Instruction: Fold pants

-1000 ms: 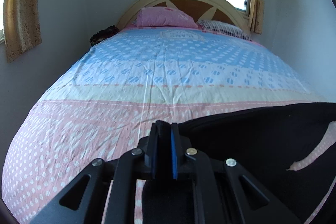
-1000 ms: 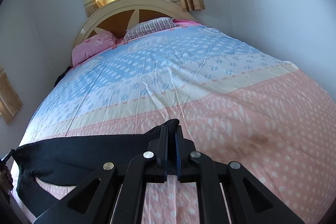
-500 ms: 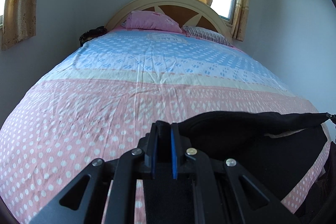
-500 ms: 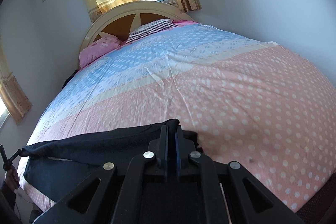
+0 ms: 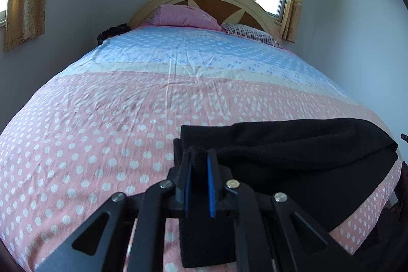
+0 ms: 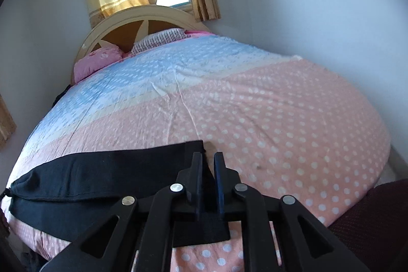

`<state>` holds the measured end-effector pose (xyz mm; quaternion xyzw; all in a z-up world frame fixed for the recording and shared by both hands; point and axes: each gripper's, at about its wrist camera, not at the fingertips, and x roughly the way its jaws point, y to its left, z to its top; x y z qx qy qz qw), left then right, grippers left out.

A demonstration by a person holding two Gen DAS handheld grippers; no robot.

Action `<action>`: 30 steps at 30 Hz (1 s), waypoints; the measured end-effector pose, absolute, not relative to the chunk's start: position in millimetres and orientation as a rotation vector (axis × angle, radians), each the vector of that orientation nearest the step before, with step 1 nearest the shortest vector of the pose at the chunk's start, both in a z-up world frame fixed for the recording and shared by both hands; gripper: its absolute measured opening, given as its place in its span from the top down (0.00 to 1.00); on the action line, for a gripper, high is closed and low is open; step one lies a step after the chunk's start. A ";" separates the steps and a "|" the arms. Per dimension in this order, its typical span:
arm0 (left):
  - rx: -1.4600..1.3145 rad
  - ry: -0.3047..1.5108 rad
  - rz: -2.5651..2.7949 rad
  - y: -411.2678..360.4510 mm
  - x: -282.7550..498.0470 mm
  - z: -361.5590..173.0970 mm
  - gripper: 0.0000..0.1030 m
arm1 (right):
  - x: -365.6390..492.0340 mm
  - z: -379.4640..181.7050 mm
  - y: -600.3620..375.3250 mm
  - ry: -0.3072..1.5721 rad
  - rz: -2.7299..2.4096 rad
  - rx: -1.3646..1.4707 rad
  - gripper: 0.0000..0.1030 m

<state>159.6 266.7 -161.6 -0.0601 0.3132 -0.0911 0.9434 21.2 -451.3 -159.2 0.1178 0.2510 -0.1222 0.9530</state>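
the left hand-held gripper point(image 5: 199, 157) is parted, a fold of the black pants point(image 5: 293, 144) lying loose between its fingers. the right hand-held gripper point(image 6: 207, 159) is released, just over the pants' point(image 6: 102, 170) other end. the pants lie folded lengthwise across the foot of the pink polka-dot bed point(image 5: 89, 131).

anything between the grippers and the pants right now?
Nothing visible. The black pants lie folded over on the bedspread. Left gripper has fabric between its parted fingers. Right gripper is open at the pants' edge, nothing between them.
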 end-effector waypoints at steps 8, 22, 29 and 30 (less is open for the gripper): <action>-0.110 0.642 -0.168 263.5 164.9 -160.6 0.89 | 61.6 -143.1 -275.0 0.563 0.108 -0.160 0.42; 0.035 0.629 -0.152 252.4 162.9 -159.9 0.88 | 130.9 -222.3 -114.1 0.769 0.365 -0.549 0.60; 0.027 0.630 -0.165 255.6 165.0 -160.8 0.88 | 128.4 -211.1 -115.1 0.741 0.384 -0.485 0.97; 0.025 0.626 -0.167 256.6 165.1 -159.1 0.88 | 125.3 -207.4 -114.6 0.728 0.382 -0.486 0.97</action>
